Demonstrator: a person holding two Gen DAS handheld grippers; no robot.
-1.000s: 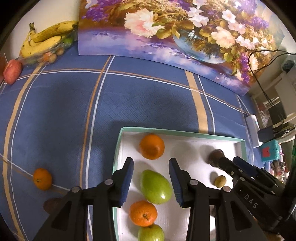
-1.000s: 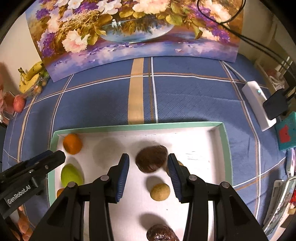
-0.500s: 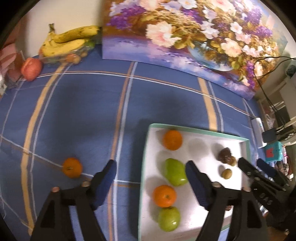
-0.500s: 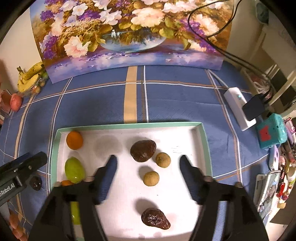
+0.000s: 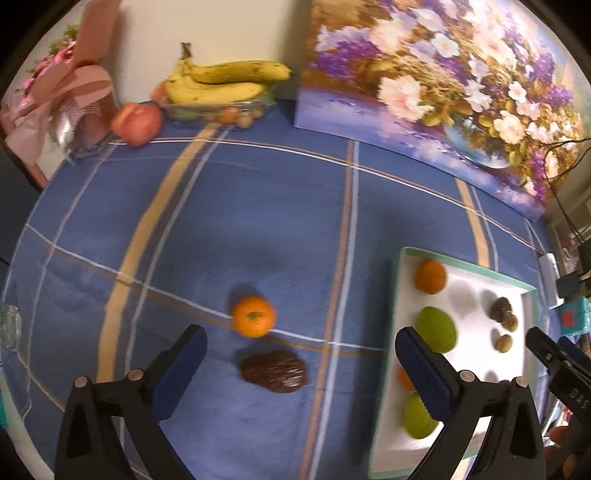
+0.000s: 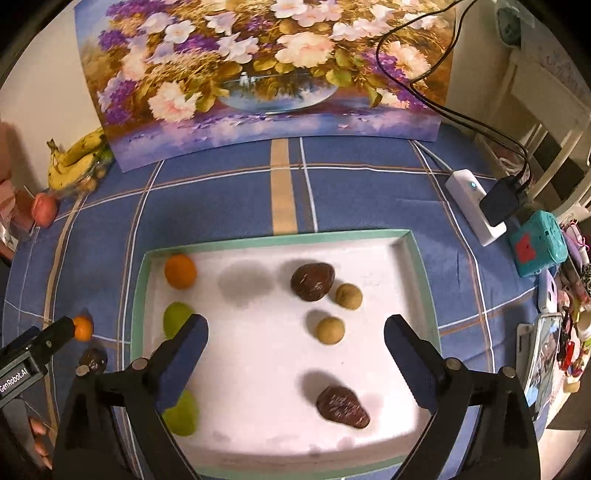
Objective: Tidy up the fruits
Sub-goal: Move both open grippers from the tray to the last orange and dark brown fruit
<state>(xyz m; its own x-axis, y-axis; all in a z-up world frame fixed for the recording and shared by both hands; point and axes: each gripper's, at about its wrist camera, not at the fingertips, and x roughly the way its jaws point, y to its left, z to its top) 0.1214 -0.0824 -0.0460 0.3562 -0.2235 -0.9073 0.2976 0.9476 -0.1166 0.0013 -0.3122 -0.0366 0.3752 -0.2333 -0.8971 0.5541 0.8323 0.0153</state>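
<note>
Orange (image 5: 254, 316) lies between the gaping left tongs (image 5: 301, 356); right tongs (image 6: 295, 338) gape empty.

A blue checked cloth (image 6: 369, 192) is spread over the bench. A flower painting (image 6: 266, 74) is propped against a cream wall (image 5: 221, 29). A white power strip (image 6: 474, 206) with a black plug lies at the right edge. Warm, dim light falls throughout.

A blue tablecloth (image 5: 258, 221) is crossed by tan and white stripes. A white tray (image 6: 280, 369) is rimmed in green. An orange tangerine (image 5: 254, 316) and dark brown fruit (image 5: 274, 371) are seen.
</note>
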